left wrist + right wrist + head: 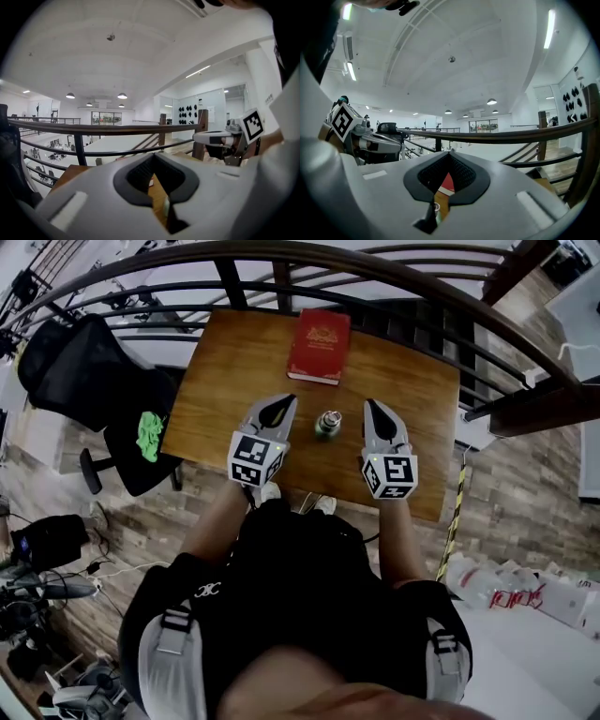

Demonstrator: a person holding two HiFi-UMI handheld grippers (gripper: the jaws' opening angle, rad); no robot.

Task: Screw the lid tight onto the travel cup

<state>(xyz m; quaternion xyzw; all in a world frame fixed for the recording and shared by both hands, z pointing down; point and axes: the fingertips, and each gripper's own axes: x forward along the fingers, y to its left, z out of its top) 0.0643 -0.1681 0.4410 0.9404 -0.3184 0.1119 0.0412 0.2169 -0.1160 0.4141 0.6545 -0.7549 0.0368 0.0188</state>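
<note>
The travel cup (328, 423), a small green cup with a silvery lid on top, stands upright on the wooden table (225, 371), between my two grippers. My left gripper (284, 405) is held just left of the cup, its jaws shut with nothing in them. My right gripper (373, 410) sits just right of the cup, also shut and empty. Neither one touches the cup. In the right gripper view a sliver of the cup (436, 212) shows low through the jaw opening. In the left gripper view the right gripper (220, 138) appears at the right.
A red book (320, 345) lies at the table's far side, behind the cup. A dark curved railing (281, 259) runs beyond the table. A black office chair (84, 371) with a green object (149, 434) stands to the left.
</note>
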